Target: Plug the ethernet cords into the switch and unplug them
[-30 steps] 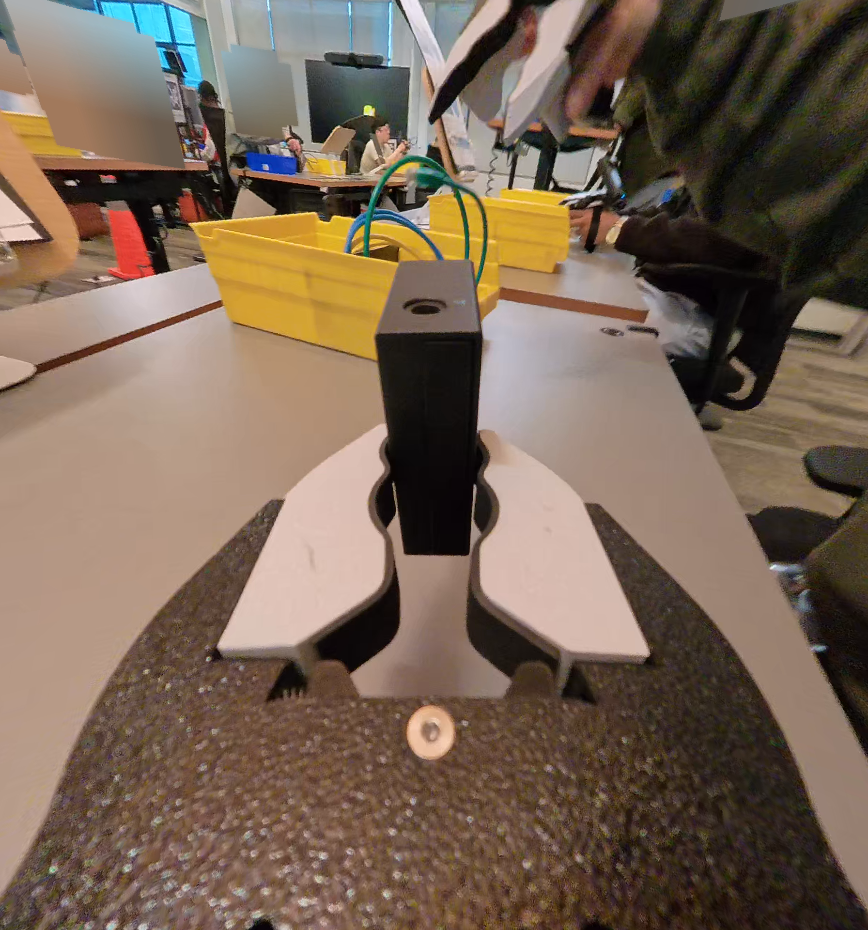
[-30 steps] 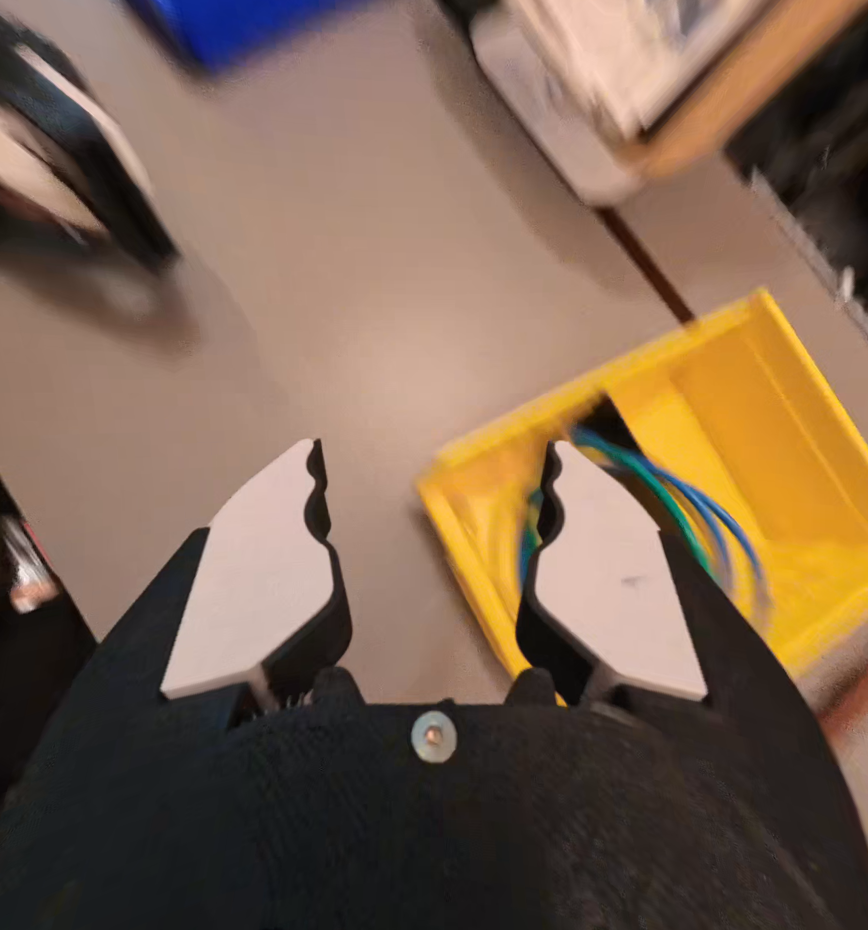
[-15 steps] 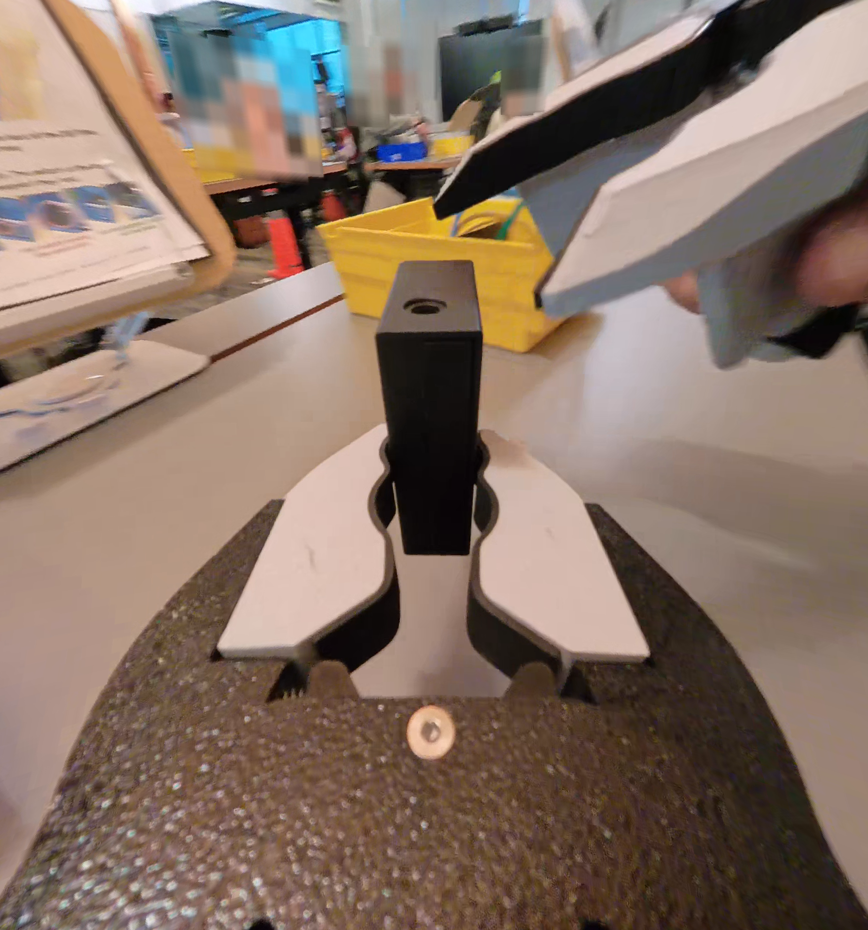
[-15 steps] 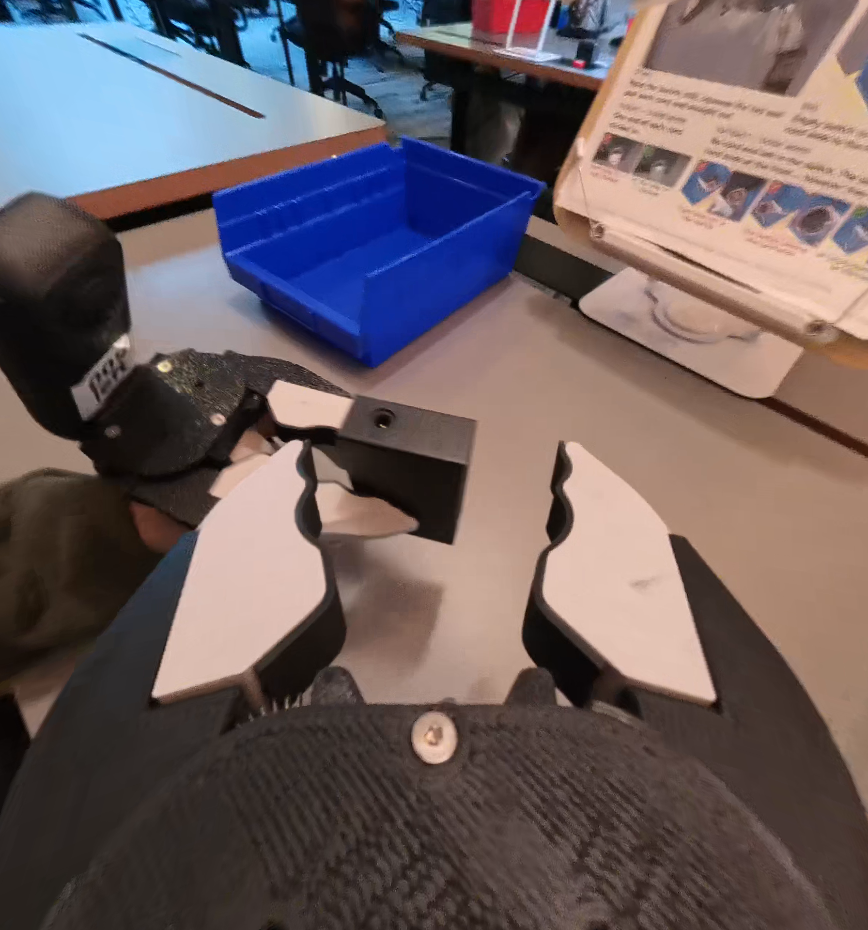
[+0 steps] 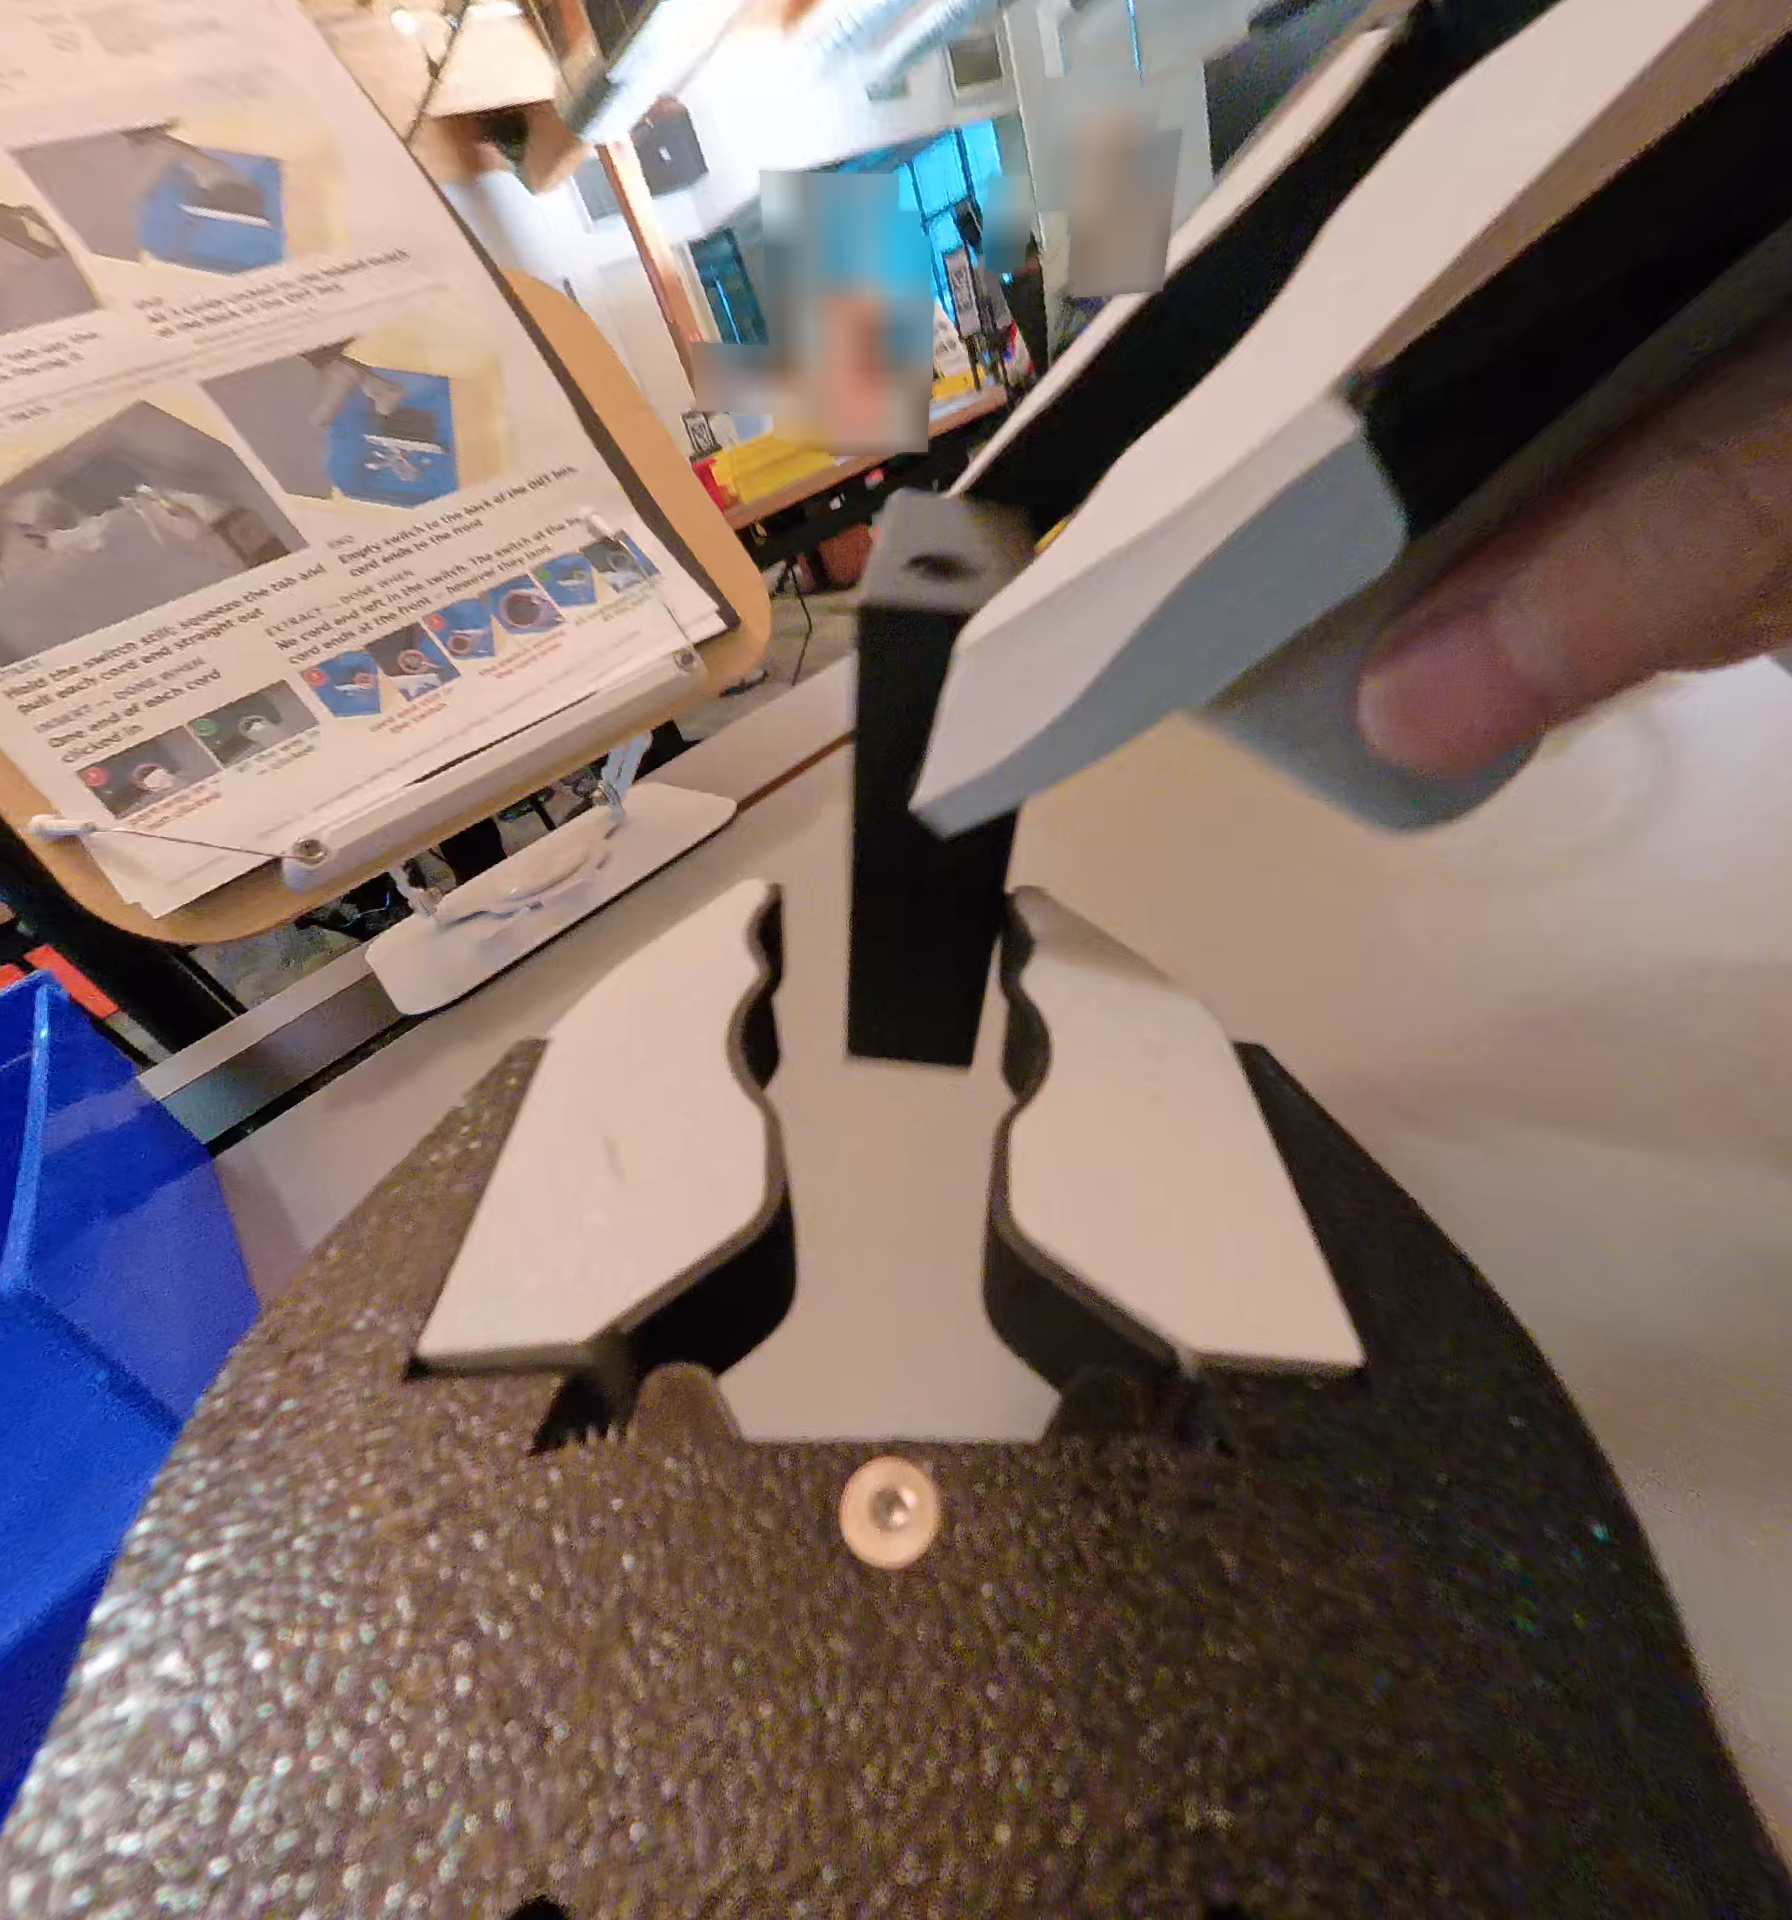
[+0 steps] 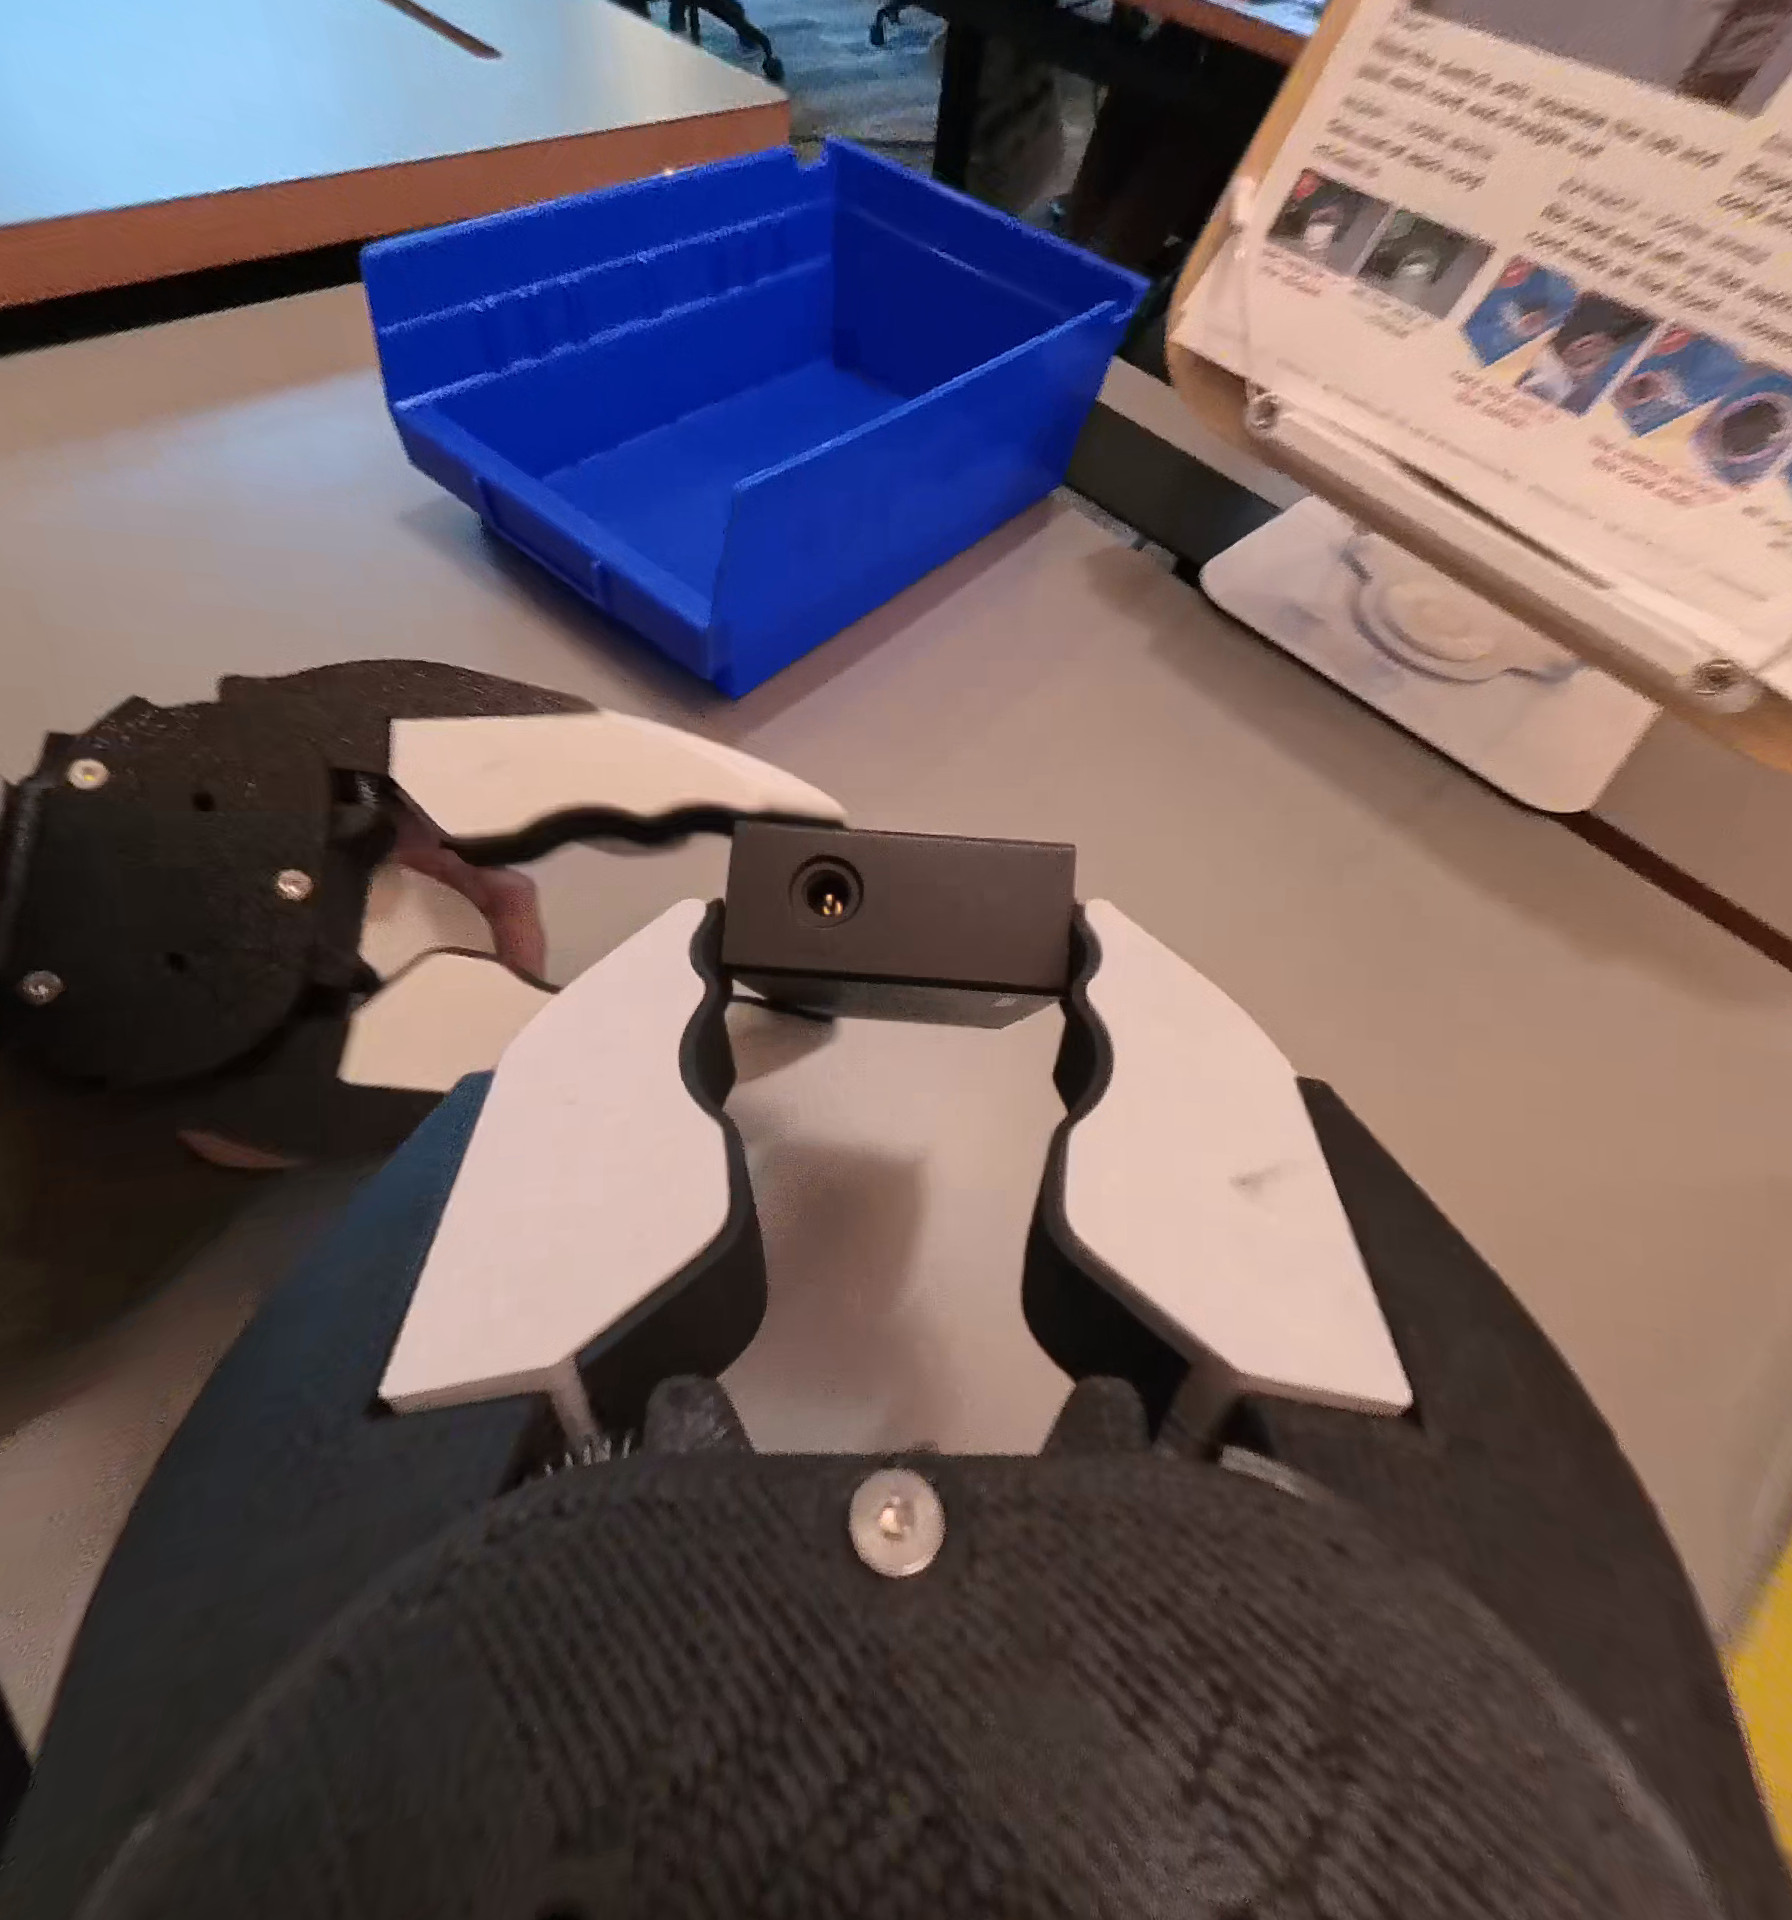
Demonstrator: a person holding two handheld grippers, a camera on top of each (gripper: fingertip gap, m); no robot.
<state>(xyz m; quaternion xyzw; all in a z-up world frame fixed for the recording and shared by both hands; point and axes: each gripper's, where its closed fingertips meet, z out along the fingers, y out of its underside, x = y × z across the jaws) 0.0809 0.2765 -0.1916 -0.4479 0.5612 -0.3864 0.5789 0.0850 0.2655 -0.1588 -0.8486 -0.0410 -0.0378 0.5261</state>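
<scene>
Right wrist view: right gripper (image 6: 892,961) fingers clench the black switch (image 6: 897,914) above the counter (image 6: 1235,831). Left gripper (image 5: 887,935) fingers stand released around it.

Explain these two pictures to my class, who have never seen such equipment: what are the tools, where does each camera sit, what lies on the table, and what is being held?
There is no robot here. A person holds a hand tool with a two-finger claw in each hand, and a camera on each tool looks forward along its fingers. One picture comes from the left claw, the other from the right claw. On the grey table stand a blue bin and an instruction sheet on a stand. The right claw grips a small black box, the switch, by its two ends. The left claw is open around the same box.
</scene>
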